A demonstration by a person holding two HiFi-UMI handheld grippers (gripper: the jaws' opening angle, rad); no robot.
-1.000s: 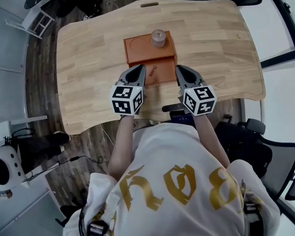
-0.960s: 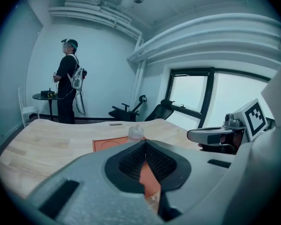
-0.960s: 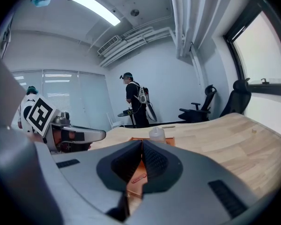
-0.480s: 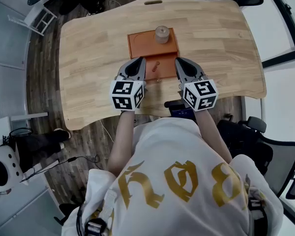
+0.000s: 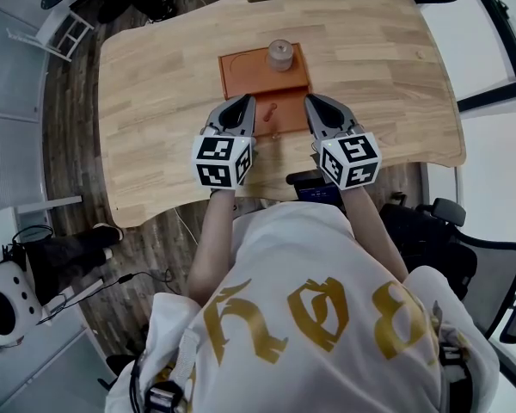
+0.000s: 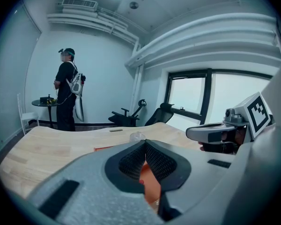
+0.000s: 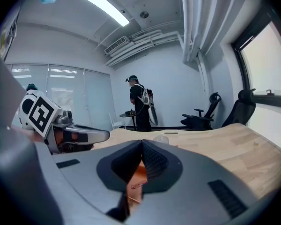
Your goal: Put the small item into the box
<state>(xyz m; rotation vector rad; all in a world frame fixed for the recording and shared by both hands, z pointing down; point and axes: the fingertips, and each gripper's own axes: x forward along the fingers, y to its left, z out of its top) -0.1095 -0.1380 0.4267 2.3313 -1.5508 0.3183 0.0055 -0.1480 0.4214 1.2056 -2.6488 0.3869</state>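
Note:
An orange box (image 5: 263, 74) lies open on the wooden table (image 5: 155, 101). A small round clear container (image 5: 279, 55) stands on the box's far half. A little orange peg (image 5: 269, 110) lies in the near half. My left gripper (image 5: 248, 101) is shut and empty, just left of the near half. My right gripper (image 5: 310, 101) is shut and empty, just to its right. In the left gripper view the jaws (image 6: 145, 143) meet, with orange box (image 6: 151, 186) showing below them. In the right gripper view the gripper (image 7: 142, 143) is shut above the peg (image 7: 138, 184).
A black device (image 5: 314, 186) sits at the table's near edge, under my right gripper. An office chair (image 5: 464, 265) stands at the right. A person (image 6: 68, 90) stands beyond the table's far end, beside a small round table. More chairs (image 7: 201, 114) line the window.
Both grippers have edged a little forward along the sides of the orange box. They stay shut and empty. The box and the round container have not moved on the table.

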